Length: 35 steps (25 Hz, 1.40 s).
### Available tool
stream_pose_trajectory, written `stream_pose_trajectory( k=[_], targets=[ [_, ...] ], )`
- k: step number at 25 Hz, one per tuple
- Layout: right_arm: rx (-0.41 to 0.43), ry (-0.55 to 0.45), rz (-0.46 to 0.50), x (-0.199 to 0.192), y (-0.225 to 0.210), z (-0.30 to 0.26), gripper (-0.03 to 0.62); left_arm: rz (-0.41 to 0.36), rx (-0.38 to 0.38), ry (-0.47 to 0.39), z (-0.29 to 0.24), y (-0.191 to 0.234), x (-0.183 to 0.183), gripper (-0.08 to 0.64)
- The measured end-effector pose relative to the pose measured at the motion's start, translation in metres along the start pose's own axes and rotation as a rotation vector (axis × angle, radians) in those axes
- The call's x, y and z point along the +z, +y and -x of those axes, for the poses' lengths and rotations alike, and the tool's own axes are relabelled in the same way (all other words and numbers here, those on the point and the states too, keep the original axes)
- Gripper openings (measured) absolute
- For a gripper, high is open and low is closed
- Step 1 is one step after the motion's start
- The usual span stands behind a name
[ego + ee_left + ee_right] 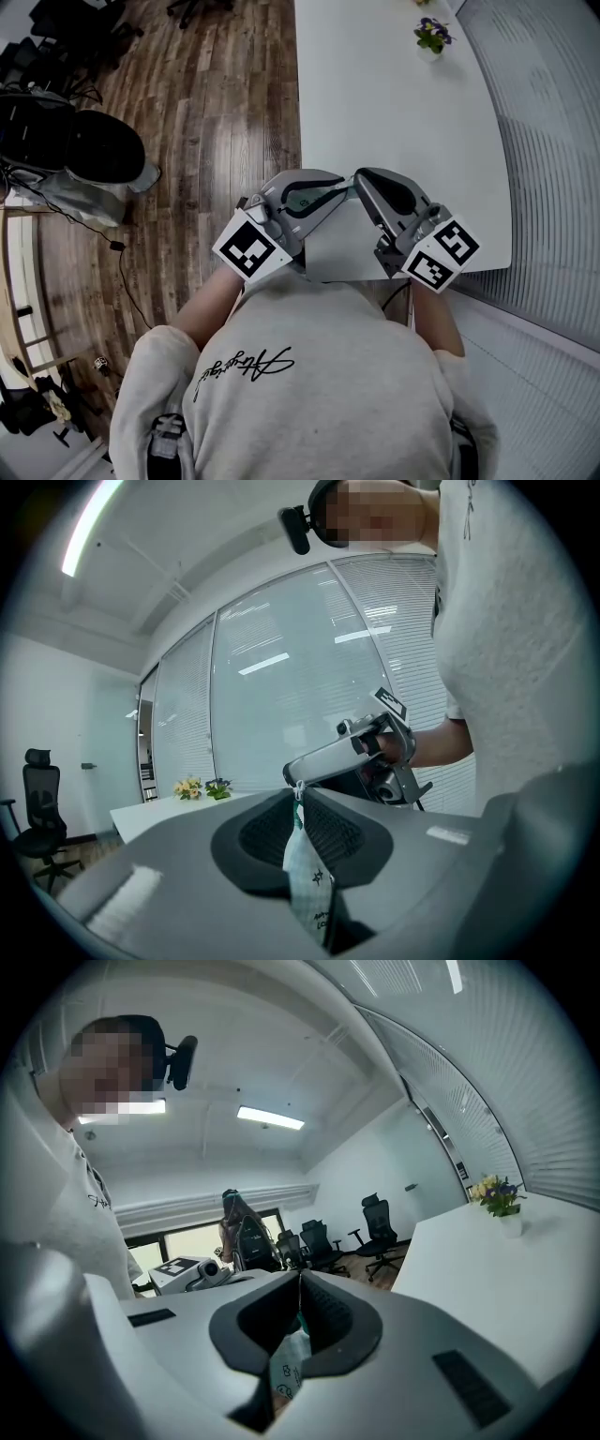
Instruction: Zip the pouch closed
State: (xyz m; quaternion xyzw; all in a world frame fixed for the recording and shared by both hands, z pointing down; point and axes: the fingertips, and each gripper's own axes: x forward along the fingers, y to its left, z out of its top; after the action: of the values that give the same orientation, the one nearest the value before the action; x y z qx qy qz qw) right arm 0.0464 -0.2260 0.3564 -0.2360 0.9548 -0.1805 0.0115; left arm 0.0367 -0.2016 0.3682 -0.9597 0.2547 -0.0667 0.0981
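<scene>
A small pale pouch (307, 878) printed with little green figures hangs edge-on between the pads of my left gripper (300, 803), which is shut on its fabric. At the pouch's top edge sits the zipper pull (298, 787). My right gripper (302, 772) comes in from the opposite side and is shut on that pull. In the right gripper view the jaws of the right gripper (300, 1279) stand together, with the pouch (289, 1368) showing below them and the left gripper (202, 1274) beyond. From the head camera both grippers, left (342, 186) and right (364, 178), meet tip to tip in front of my chest.
A white table (375, 103) stretches ahead, with a small flower pot (431, 36) at its far end. Window blinds (553, 141) run along the right. Wooden floor and dark office chairs (103, 145) lie to the left. More chairs (375, 1227) stand beyond the table.
</scene>
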Motion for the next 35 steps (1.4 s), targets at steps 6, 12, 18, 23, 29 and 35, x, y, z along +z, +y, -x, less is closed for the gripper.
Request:
stream_pose_trajectory(
  k=[6, 12, 18, 23, 29, 35],
  targets=[
    [0.012, -0.010, -0.048, 0.004, 0.007, 0.004, 0.006, -0.024, -0.012, 0.004, 0.005, -0.004, 0.006, 0.031],
    [0.021, -0.011, -0.081, 0.000, 0.003, 0.005, 0.006, -0.043, -0.023, 0.019, 0.004, -0.006, 0.002, 0.027],
    [0.001, -0.010, -0.080, -0.001, 0.000, 0.007, 0.006, -0.064, -0.035, 0.033, 0.002, -0.007, 0.002, 0.025],
    [-0.020, -0.025, -0.077, 0.003, -0.005, 0.010, 0.005, -0.057, -0.044, 0.002, 0.005, -0.002, 0.010, 0.023],
    [-0.053, -0.018, -0.013, 0.004, -0.013, 0.010, 0.006, -0.071, -0.053, 0.016, -0.002, -0.001, 0.006, 0.023],
    [-0.069, -0.011, 0.027, 0.007, -0.011, 0.008, 0.006, -0.071, -0.054, 0.011, -0.001, 0.001, 0.010, 0.023]
  ],
)
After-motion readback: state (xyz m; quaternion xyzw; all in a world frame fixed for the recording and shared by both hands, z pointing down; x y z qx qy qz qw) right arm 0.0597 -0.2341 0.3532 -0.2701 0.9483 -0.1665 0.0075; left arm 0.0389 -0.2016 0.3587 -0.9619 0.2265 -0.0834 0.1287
